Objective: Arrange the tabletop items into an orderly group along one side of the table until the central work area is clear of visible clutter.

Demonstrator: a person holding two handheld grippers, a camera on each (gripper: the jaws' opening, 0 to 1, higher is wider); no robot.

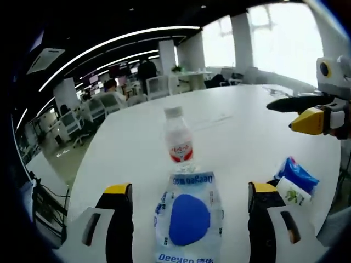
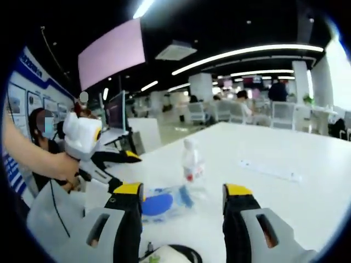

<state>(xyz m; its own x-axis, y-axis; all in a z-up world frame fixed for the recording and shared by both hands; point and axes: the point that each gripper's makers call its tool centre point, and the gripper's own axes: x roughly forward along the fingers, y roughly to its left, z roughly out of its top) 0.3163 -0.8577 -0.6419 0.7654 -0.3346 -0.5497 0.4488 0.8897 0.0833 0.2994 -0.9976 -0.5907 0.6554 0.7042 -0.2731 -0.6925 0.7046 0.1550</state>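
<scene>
In the left gripper view, the left tool (image 1: 190, 219) has its jaws apart, and a flat pack of wipes (image 1: 188, 218) with a blue oval lid lies on the white desk (image 1: 247, 142) in the gap between them, touching neither jaw. Just beyond the pack stands a small upright bottle (image 1: 178, 139) with a white cap and a red label. Further right, beside the right jaw, lies a small blue and white packet (image 1: 294, 181). The right tool (image 1: 299, 112) comes in from the far right, above the desk.

In the right gripper view, the left tool (image 2: 123, 170) appears at left, held by a hand (image 2: 66, 167). The right tool (image 2: 184, 219) has its jaws apart, holding nothing, with the pack and the bottle on the desk beyond them.
</scene>
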